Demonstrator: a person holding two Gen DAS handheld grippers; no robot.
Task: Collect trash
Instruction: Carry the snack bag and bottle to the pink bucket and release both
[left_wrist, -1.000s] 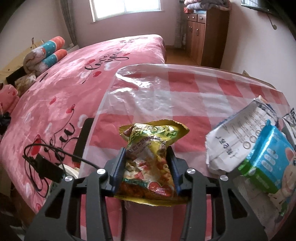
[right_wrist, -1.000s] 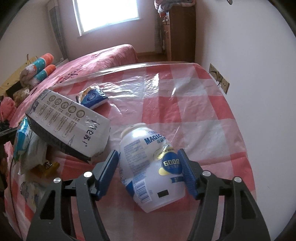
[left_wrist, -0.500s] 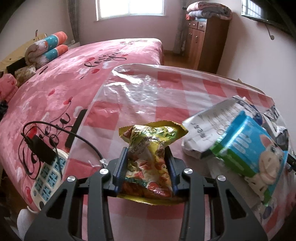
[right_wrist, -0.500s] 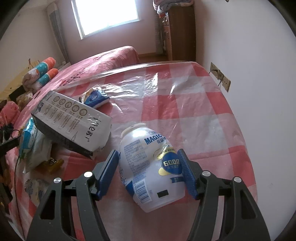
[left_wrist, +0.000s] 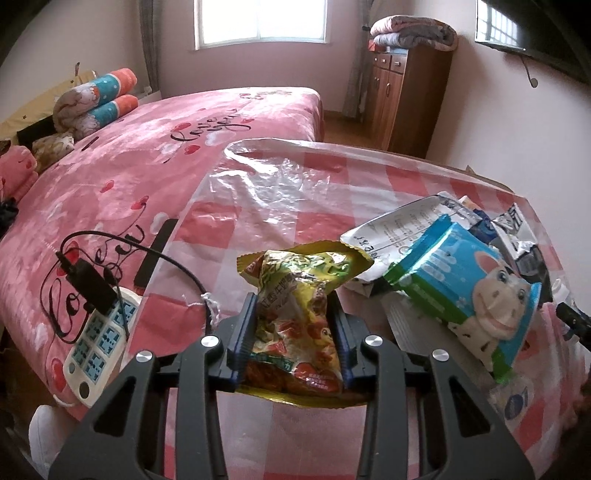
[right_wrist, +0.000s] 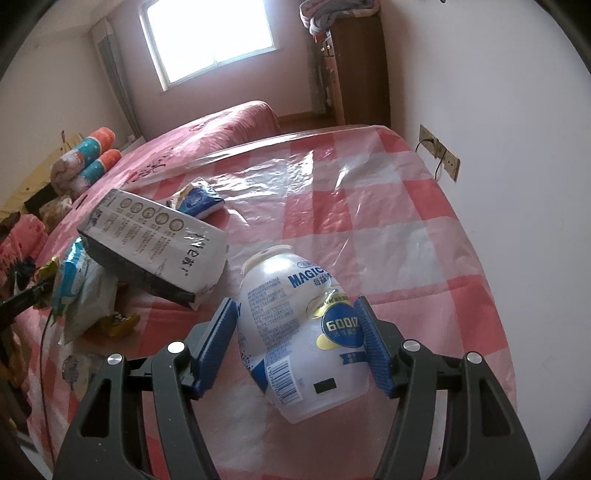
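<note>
At the far left of the left wrist view, a pink bed (left_wrist: 122, 177) runs back toward the window, with rolled blankets (left_wrist: 96, 99) at its far end and a white power strip (left_wrist: 98, 343) with a black plug and cord lying on its near edge. Just right of it begins the surface (left_wrist: 295, 206), covered in a red-and-white checked cloth under clear plastic. Near the camera the left gripper (left_wrist: 293, 332) is clamped tight on a crumpled yellow-green snack bag (left_wrist: 295, 314), its blue pads pressing both sides and pinching the bag narrow in the middle; the top of the bag flares out above the pads. To the right of it lies a heap of trash: a grey-white paper bag (left_wrist: 399, 229) and, in front of it, a blue and green packet (left_wrist: 465, 280) printed with a cartoon animal. A wooden cabinet (left_wrist: 406, 96) with folded bedding on top stands against the far wall. In the right wrist view the same heap sits at the left, the grey-white paper bag (right_wrist: 155, 247) propped over the other packets, and a small blue tissue pack (right_wrist: 201, 197) lies farther back. Right of the heap, the right gripper (right_wrist: 299, 347) has its jaws set wide around a white plastic bottle (right_wrist: 303, 339) with blue print, lying tilted with its neck pointing away; both pads press its sides. A wall socket (right_wrist: 439, 151) shows at the far right.
</note>
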